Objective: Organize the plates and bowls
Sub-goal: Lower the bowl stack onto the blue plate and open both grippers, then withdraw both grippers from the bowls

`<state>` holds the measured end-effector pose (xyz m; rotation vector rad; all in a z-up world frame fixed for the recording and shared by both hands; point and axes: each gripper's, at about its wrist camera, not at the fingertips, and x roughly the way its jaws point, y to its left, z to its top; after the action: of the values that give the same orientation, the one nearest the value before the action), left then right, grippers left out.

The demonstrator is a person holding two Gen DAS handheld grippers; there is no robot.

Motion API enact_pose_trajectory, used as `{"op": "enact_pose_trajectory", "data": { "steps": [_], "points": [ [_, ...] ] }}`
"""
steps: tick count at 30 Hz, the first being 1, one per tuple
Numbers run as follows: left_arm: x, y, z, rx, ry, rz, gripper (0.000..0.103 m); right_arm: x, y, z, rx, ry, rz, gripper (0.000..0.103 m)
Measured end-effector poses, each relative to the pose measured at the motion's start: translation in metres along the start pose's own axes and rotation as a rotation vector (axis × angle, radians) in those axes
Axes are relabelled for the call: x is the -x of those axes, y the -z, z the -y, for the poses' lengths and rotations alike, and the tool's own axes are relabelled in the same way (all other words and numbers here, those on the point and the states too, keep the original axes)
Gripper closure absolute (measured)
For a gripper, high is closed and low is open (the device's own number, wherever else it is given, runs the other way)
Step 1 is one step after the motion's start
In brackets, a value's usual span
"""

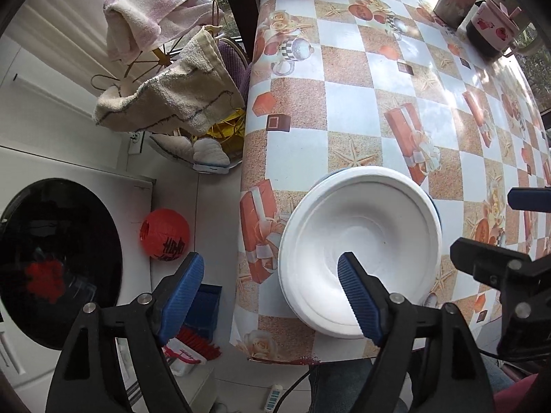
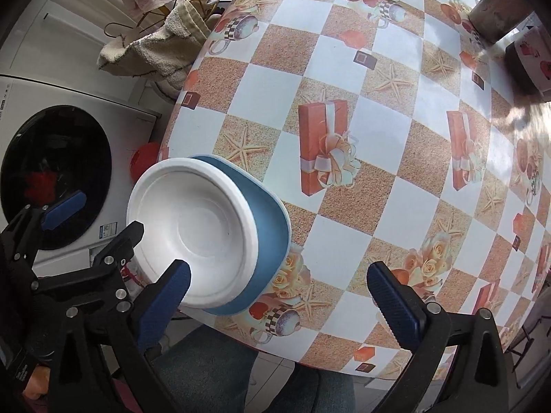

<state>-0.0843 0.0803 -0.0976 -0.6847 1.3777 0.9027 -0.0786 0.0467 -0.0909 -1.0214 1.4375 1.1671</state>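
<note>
Two tools in our frames, both spread wide, holding nothing. Tabletop [image 2: 344,79] is the biggest item: rounded edge, glossy checked oilcloth with gift-box and starfish print. Blue plate [image 2: 272,220] sits near its front-left edge, smooth, rounded-square, shallow rim. White bowl [image 1: 361,241] rests inside it: matte foam look, round, stepped rim, empty. Left tool [image 1: 272,292] has its right ribbed blue pad over the bowl. Right tool [image 2: 279,289] hovers just beside the plate.

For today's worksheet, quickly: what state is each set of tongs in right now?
Left tongs: open, holding nothing, one finger over the white bowl.
Right tongs: open, holding nothing.
</note>
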Motion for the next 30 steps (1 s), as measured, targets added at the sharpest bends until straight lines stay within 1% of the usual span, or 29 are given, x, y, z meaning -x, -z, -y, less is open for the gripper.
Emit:
{"op": "enact_pose_trajectory", "data": {
  "steps": [3,5,6,8,12,16,30],
  "points": [
    [0.010,0.003,0.001,-0.024,0.020,0.006,0.020,0.010,0.003,0.003,-0.010,-0.033,0.002,0.000],
    [0.014,0.005,0.003,-0.033,0.004,0.014,0.020,0.011,0.006,0.005,-0.022,-0.070,-0.016,0.000],
    [0.015,0.005,0.004,-0.037,-0.003,0.008,0.020,0.012,0.008,0.006,-0.028,-0.077,-0.012,0.000],
    [0.016,0.004,0.006,-0.035,-0.010,0.000,0.020,0.012,0.012,0.004,-0.030,-0.059,-0.006,0.000],
    [0.018,0.003,0.009,-0.025,0.003,-0.009,0.020,0.010,0.013,0.005,-0.047,-0.064,-0.011,0.000],
    [0.020,0.003,0.012,-0.035,-0.016,-0.003,0.020,0.010,0.012,0.004,-0.043,-0.062,-0.011,0.000],
    [0.013,0.002,0.012,-0.029,0.018,-0.042,0.020,0.002,0.011,0.004,-0.042,-0.056,-0.053,0.000]
  ]
}}
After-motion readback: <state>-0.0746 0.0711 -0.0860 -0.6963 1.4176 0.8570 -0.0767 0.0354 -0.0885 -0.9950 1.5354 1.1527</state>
